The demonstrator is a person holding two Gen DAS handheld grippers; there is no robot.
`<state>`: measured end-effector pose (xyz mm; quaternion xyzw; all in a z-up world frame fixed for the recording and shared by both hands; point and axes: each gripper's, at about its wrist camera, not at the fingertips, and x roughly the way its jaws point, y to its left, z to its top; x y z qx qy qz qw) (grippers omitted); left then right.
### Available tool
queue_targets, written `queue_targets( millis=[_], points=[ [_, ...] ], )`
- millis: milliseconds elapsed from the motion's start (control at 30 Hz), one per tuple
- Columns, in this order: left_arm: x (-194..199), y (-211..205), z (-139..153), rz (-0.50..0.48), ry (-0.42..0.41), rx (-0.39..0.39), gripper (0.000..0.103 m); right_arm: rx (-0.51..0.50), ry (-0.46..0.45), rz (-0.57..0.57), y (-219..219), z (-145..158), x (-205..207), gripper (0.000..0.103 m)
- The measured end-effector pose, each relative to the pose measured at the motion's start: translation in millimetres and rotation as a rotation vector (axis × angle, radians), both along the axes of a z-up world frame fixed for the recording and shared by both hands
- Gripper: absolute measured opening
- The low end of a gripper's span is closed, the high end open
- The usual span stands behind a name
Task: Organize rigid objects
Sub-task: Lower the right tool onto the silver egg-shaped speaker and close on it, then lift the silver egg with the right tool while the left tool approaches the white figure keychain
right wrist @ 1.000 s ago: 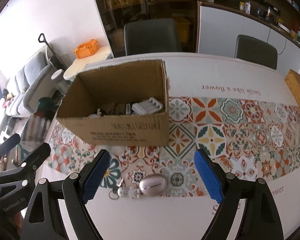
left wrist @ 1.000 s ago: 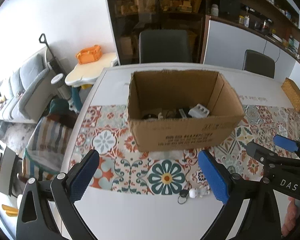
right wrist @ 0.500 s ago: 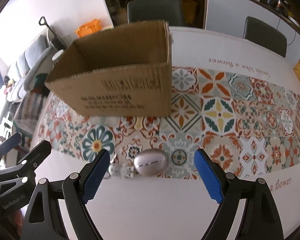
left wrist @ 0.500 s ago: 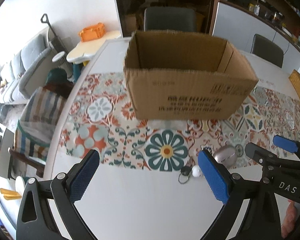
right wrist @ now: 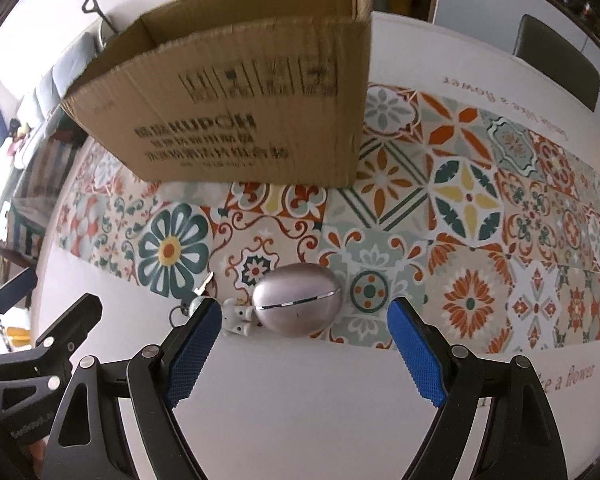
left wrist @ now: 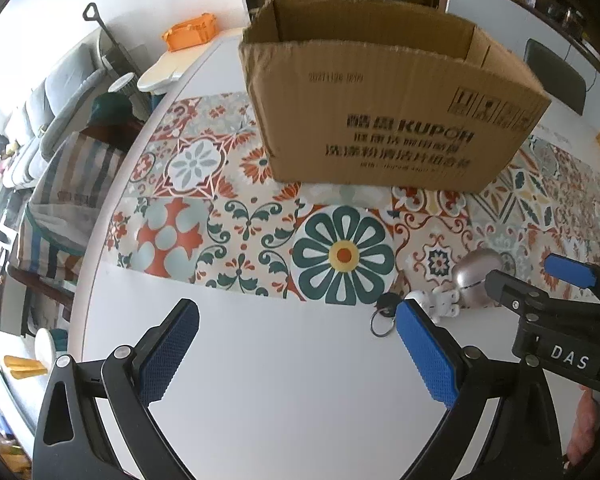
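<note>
the white oval desk (left wrist: 260, 380) carries a patterned tile-print runner (right wrist: 480, 208) in orange, green and cream. on the runner stands an open brown cardboard box (left wrist: 380, 120) with dark print on its near wall; neither view looks down into it. the left wrist view alone takes in the room past the desk's edge: a grey sofa (left wrist: 48, 100), a striped cloth (left wrist: 72, 184) and an orange basket (left wrist: 190, 32) on a small pale side table. the right wrist view alone shows the runner's long right stretch and a line of script along the desk's margin. the left gripper (left wrist: 296, 350) hangs over bare white desk, jaws wide apart and holding nothing. the right gripper (right wrist: 304, 338) also has its jaws wide apart, empty, straddling a smooth silver oval case (right wrist: 298, 300) that lies at the runner's near edge, in front of the box and apart from it. just beside the case lies a small white figure charm (right wrist: 238, 320) on a keyring with a dark fob (left wrist: 388, 304), clearest in the left view.
</note>
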<state>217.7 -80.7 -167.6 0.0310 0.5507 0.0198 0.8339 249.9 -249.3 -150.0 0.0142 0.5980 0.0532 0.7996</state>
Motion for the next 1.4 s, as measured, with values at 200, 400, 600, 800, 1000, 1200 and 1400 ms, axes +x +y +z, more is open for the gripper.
queue_targets(
  millis=[200,400,600,800,1000,1200,1400],
  points=[
    [2.8,-1.3,-12.6,0.005,0.018,0.010,0.100,-0.004,0.036,0.019,3.1,-20.0,6.0,0.083],
    [6.2,-4.0,-20.6,0.005,0.032,0.013,0.100,-0.005,0.061,0.022,4.4,-36.9,8.9,0.081],
    [9.2,-6.9,-26.7,0.000,0.042,0.018,0.100,-0.011,0.077,0.029,8.7,-49.1,14.6,0.079],
    [10.6,-8.7,-31.4,-0.006,0.051,0.017,0.100,-0.011,0.086,0.023,10.3,-57.2,20.7,0.075],
    [9.7,-11.2,-34.1,-0.016,0.052,0.021,0.100,-0.030,0.072,0.026,13.9,-60.2,18.3,0.068],
    [6.5,-15.0,-33.1,-0.046,0.045,0.014,0.100,-0.029,0.048,0.016,9.5,-57.6,13.0,0.066],
    [3.5,-24.4,-29.1,-0.096,0.034,-0.004,0.100,-0.033,0.002,-0.013,-2.5,-37.9,-6.3,0.066]
  ],
)
